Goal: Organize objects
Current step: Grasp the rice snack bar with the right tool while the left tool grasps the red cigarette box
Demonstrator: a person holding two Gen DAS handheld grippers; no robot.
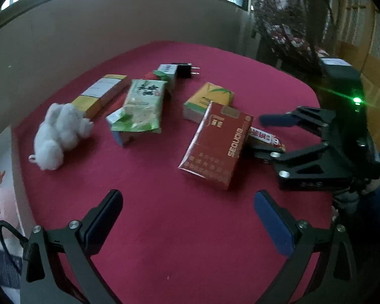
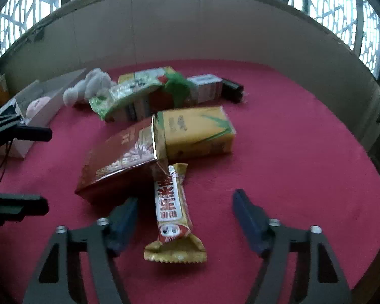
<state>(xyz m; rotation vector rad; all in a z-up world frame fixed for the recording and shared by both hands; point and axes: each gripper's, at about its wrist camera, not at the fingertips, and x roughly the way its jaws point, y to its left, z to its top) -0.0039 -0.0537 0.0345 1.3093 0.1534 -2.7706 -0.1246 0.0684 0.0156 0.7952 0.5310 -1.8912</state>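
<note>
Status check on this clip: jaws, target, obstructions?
Right gripper open, jaws straddling the snack bar, no pad contact. Left gripper open, empty. Bar's far end tucked under the red carton.

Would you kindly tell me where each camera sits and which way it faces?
Left wrist: on the left gripper, looking down over the red table; its fingers and the right gripper show.
Right wrist: on the right gripper, straddling the snack bar; the left gripper's fingers at left.
Shared: red carton, plush toy.
</note>
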